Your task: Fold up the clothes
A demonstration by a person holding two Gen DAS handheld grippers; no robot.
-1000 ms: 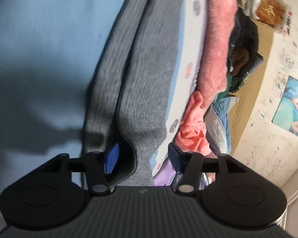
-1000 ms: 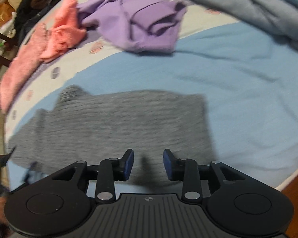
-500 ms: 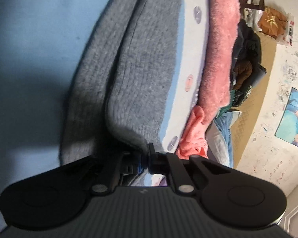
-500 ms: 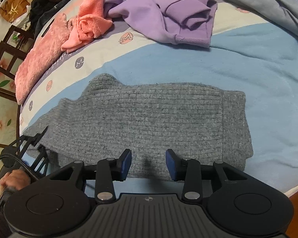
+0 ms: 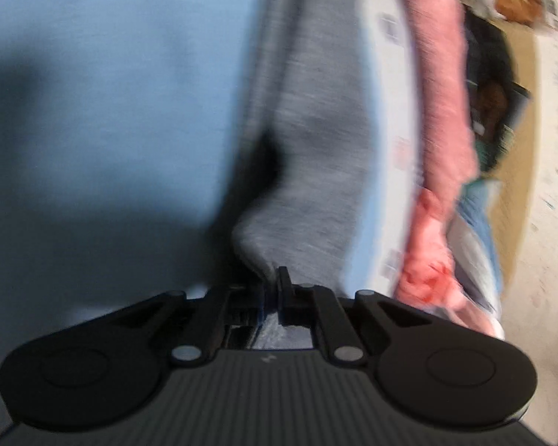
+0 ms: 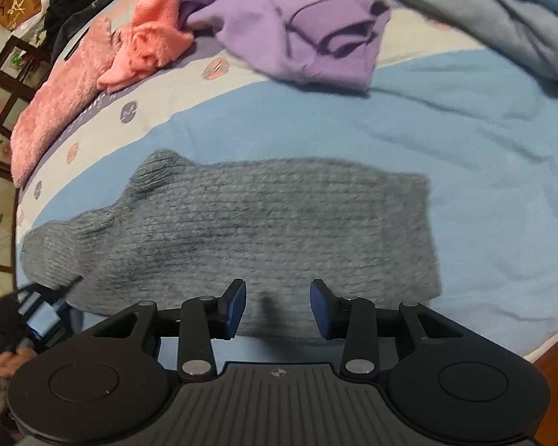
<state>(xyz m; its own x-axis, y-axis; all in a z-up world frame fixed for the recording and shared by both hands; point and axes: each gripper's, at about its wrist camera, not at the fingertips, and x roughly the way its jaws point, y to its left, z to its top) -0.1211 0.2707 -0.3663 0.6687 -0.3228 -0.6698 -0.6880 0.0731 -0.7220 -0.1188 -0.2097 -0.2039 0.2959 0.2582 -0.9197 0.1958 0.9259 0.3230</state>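
Knit garment (image 6: 264, 223) spread flat across the near part of the bed (image 6: 465, 141), crumpled clothes piled behind it.

Beyond the garment, toward the bed's far side: a bunched sweatshirt (image 6: 297, 26) in the middle, a small fleecy piece (image 6: 148, 44) touching its left edge, a long fuzzy throw (image 6: 55, 111) further left along the bed's rim. Rumpled blanket (image 6: 483, 11) at far right. Right gripper (image 6: 278, 306) over the garment's near edge, apart from it; left gripper (image 5: 269, 290) at the garment's left corner, clamped on a fold of its edge.
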